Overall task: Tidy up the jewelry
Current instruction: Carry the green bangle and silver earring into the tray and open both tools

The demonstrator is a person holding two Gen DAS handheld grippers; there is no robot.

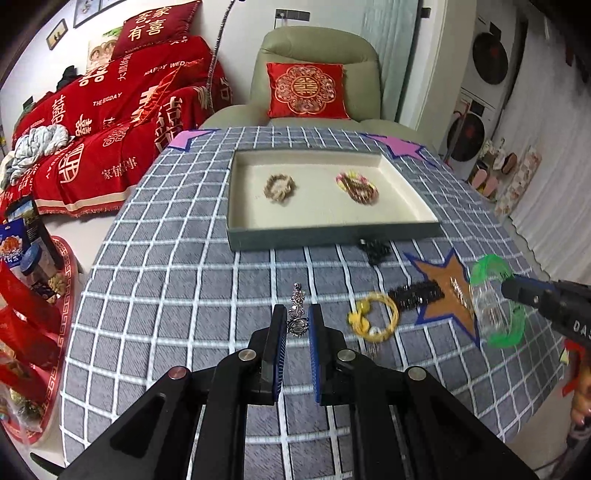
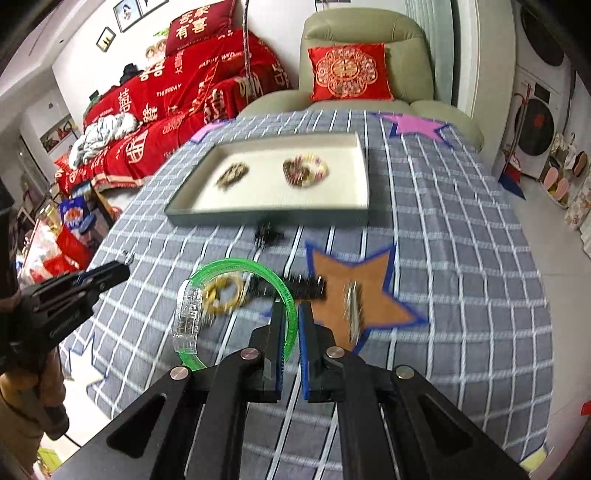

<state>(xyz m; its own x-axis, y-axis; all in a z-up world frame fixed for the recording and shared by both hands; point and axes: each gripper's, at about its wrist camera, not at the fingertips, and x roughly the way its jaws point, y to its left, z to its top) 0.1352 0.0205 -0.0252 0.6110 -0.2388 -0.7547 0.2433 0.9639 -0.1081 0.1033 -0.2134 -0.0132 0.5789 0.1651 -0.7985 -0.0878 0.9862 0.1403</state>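
My left gripper [image 1: 297,314] is shut on a silver ornament [image 1: 297,310] and holds it above the checked tablecloth. My right gripper [image 2: 291,314] is shut on the rim of a green bangle [image 2: 236,266] with a clear plastic section, lifted off the cloth; the same green bangle [image 1: 496,301] shows at the right edge of the left wrist view. A shallow cream-lined tray [image 1: 332,230] sits further back and holds a beige bracelet [image 1: 279,187] and a pink-and-yellow bracelet [image 1: 357,186]. A yellow bracelet [image 1: 375,315], a black hair clip [image 1: 417,293] and a small black piece [image 1: 373,249] lie on the cloth.
An orange star patch [image 2: 369,291] carries a silver clip [image 2: 352,308]. Purple star patches [image 2: 415,124] mark the far corners. A green armchair [image 2: 364,33] with a red cushion stands behind the table; a red-covered sofa [image 1: 110,122] is to the left. A person's hand [image 2: 22,391] holds the left gripper.
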